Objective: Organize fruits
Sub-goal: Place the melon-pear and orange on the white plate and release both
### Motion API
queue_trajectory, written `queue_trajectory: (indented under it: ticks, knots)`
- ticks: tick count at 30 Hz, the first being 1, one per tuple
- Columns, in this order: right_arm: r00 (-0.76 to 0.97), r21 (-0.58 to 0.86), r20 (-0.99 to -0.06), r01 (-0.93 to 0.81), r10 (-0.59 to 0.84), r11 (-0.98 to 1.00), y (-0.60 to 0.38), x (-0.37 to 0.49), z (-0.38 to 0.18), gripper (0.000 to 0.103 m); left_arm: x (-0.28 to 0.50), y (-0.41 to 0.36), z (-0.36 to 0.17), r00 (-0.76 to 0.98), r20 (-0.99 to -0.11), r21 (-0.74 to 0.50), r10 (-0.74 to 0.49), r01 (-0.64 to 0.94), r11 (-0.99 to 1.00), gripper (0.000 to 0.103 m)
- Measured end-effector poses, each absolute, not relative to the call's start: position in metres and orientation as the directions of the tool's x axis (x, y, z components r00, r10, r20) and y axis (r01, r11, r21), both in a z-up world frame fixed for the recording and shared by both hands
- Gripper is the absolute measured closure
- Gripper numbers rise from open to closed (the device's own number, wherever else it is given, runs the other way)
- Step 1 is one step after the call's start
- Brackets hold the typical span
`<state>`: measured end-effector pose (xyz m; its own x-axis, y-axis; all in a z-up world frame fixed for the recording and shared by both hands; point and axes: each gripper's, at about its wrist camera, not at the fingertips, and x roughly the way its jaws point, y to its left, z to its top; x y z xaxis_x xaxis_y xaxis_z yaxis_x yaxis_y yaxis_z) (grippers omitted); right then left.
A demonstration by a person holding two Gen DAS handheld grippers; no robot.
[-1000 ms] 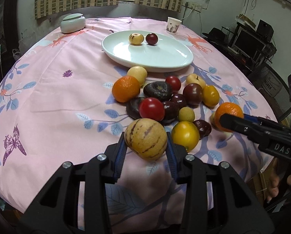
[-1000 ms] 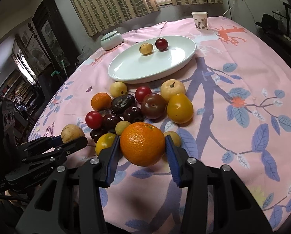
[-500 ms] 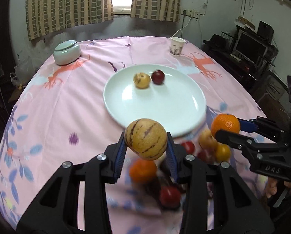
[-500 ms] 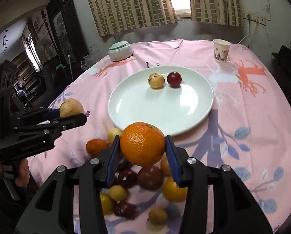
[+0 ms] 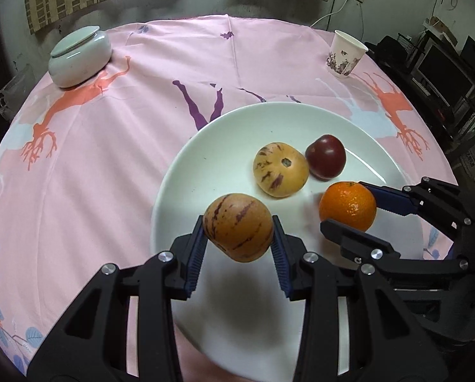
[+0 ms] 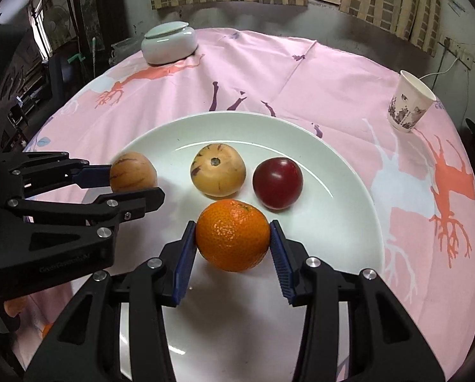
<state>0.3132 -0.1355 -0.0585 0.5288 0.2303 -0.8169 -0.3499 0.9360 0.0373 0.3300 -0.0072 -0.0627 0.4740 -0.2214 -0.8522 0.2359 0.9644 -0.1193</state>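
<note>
My left gripper [image 5: 237, 242] is shut on a tan fruit with purple streaks [image 5: 238, 226], held above the near left part of the white plate [image 5: 205, 165]. My right gripper [image 6: 232, 248] is shut on an orange [image 6: 232, 235], held above the plate's [image 6: 349, 222] near middle. On the plate lie a second streaked fruit [image 6: 217, 169] and a dark red plum [image 6: 277, 182], side by side just beyond both grippers. In the left wrist view the orange [image 5: 347, 205] and the right gripper [image 5: 349, 207] show at the right. The remaining fruit pile is out of view.
A pale lidded ceramic jar [image 5: 79, 55] stands at the far left of the pink patterned tablecloth [image 5: 110, 146]. A paper cup [image 5: 345, 54] stands at the far right. Curtains and a wall lie behind the table; shelves with electronics stand to the right.
Both grippers carried their fruits forward from the pile on the cloth to above the plate. The pile has dropped out of view. The plate's two fruits now look much closer.
</note>
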Motion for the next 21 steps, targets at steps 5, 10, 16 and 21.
queue_trajectory:
  ticks: [5,10,16,21]
  knots:
    - [0.533,0.02,-0.818,-0.351,0.217,0.936,-0.133,0.323,-0.065,0.055,0.344,-0.005,-0.072,0.451,-0.867,-0.13,-0.214,0.211,0.969,0.055]
    - [0.632,-0.132,-0.767,-0.325,0.111,0.937,-0.13,0.308,-0.043,0.038,0.335,0.006,-0.053,0.475,-0.845,-0.178,-0.246,0.184,0.967,0.023]
    - [0.744,-0.155,-0.66,-0.274,0.107,0.949,-0.155,0.235,0.014,0.029,0.261,0.025,0.005,0.589,-0.754,-0.211,-0.293,0.205,0.956,0.012]
    - [0.826,-0.158,-0.552,-0.239,0.115,0.958,-0.171,0.127,0.027,0.001,0.164,0.046,0.022,0.697,-0.669,-0.189,-0.257,0.175,0.966,0.003]
